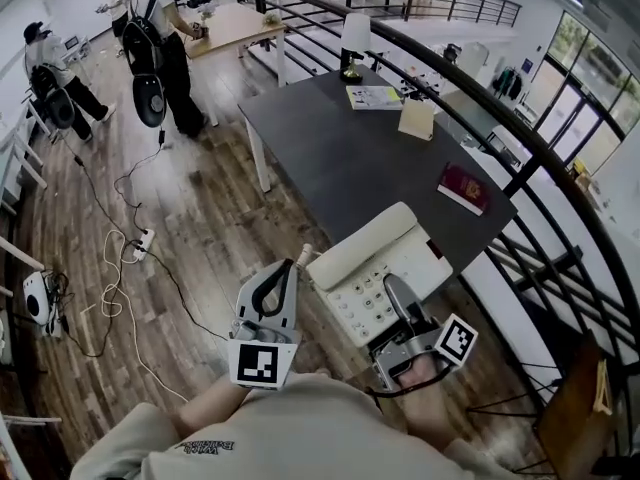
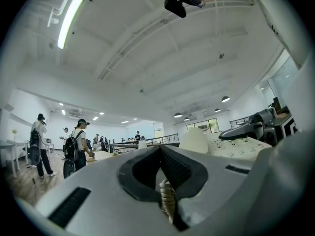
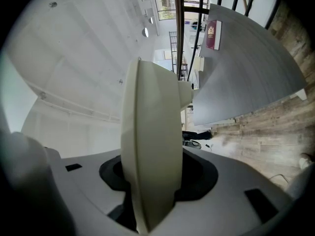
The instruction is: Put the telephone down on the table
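A cream desk telephone [image 1: 378, 268], handset on its cradle, hangs in the air just short of the near corner of the dark grey table [image 1: 340, 153]. My right gripper [image 1: 398, 293] is shut on the telephone's near edge; in the right gripper view its cream body [image 3: 147, 146] stands edge-on and fills the jaws. My left gripper [image 1: 292, 271], at the telephone's left, is shut on the coiled telephone cord [image 2: 167, 198]. The keypad [image 2: 236, 144] shows at the right of the left gripper view.
On the table lie a red booklet [image 1: 463, 188], a tan card [image 1: 416, 120], a green-white leaflet [image 1: 373, 97] and a lamp [image 1: 354, 43]. A black railing [image 1: 520, 138] runs along its right side. People [image 1: 165, 48] stand at the far left; cables [image 1: 120, 258] trail over the wood floor.
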The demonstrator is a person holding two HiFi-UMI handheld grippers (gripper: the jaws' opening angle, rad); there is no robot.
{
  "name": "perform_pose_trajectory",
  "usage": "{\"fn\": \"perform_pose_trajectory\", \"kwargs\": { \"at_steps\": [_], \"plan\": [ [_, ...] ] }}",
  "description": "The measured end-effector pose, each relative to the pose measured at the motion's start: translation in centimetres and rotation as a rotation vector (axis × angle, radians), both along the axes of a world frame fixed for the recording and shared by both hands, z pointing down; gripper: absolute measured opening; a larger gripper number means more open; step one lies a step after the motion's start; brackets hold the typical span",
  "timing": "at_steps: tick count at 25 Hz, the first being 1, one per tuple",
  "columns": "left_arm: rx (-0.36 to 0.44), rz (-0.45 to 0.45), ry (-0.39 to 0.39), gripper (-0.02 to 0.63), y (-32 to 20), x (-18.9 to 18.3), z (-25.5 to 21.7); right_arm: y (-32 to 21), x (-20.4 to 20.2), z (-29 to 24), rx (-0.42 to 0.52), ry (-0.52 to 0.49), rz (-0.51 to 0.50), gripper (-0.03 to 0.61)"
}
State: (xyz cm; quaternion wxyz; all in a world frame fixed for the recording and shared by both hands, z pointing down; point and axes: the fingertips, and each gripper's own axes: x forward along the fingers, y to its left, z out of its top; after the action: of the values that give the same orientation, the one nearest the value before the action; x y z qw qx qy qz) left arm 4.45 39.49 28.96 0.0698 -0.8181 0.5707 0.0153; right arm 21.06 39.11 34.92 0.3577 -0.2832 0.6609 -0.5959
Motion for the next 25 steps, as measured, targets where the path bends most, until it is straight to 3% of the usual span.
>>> {"fn": "perform_pose_trajectory", "kwargs": {
  "at_steps": [3, 14, 25],
  "plan": [
    [0.015, -0.027, -0.034, 0.005, 0.8, 0.3, -0.1, 0.6, 0.1, 0.1, -0.004, -0.012, -0.023, 0.195],
    [-0.016, -0.076, -0.029, 0.005, 0.4, 1.4, 1.5, -1.2, 0.4, 1.0, 0.017, -0.013, -0.092, 0.195],
    [0.018, -0.072, -0.008, 0.005, -8.6, -1.2, 3.5, -9.5, -1.2, 3.3, 0.020, 0.016, -0.071, 0.195]
  ]
}}
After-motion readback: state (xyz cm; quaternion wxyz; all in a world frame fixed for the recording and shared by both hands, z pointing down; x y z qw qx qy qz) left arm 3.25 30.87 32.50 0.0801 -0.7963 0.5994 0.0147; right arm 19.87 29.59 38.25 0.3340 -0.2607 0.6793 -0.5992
